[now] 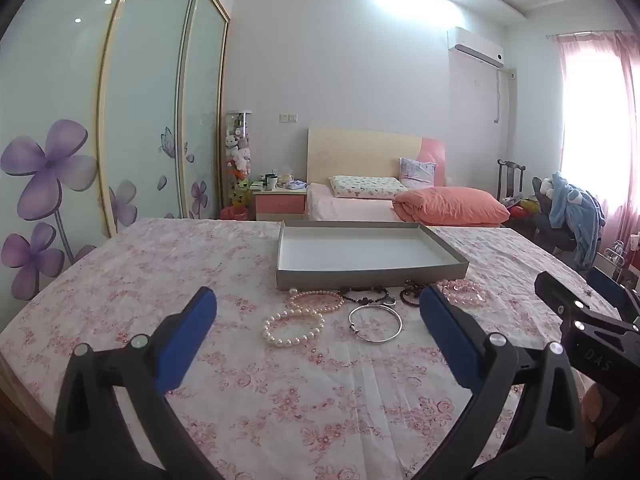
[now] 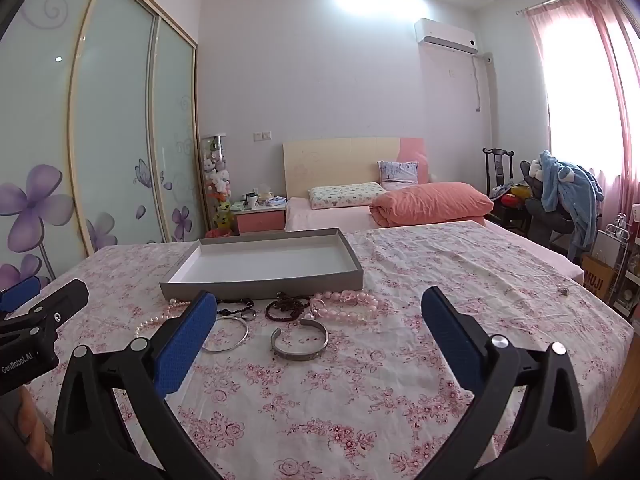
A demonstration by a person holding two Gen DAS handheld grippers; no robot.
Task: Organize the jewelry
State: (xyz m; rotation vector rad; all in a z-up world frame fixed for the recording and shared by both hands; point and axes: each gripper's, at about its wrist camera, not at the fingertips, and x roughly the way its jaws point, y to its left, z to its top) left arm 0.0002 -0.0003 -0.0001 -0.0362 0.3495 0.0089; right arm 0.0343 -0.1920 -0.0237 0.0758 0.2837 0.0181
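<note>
I hold my left tool (image 1: 318, 312) and my right tool (image 2: 320, 312) wide open above the flowered tabletop (image 2: 440, 280), nothing between their pads. The jewelry lies at 12 o'clock: a pearl bracelet (image 1: 293, 328), a thin bangle (image 1: 375, 323), a silver cuff (image 2: 299, 344), pink beads (image 2: 348, 304). Behind them stands the grey tray (image 2: 264, 280).
</note>
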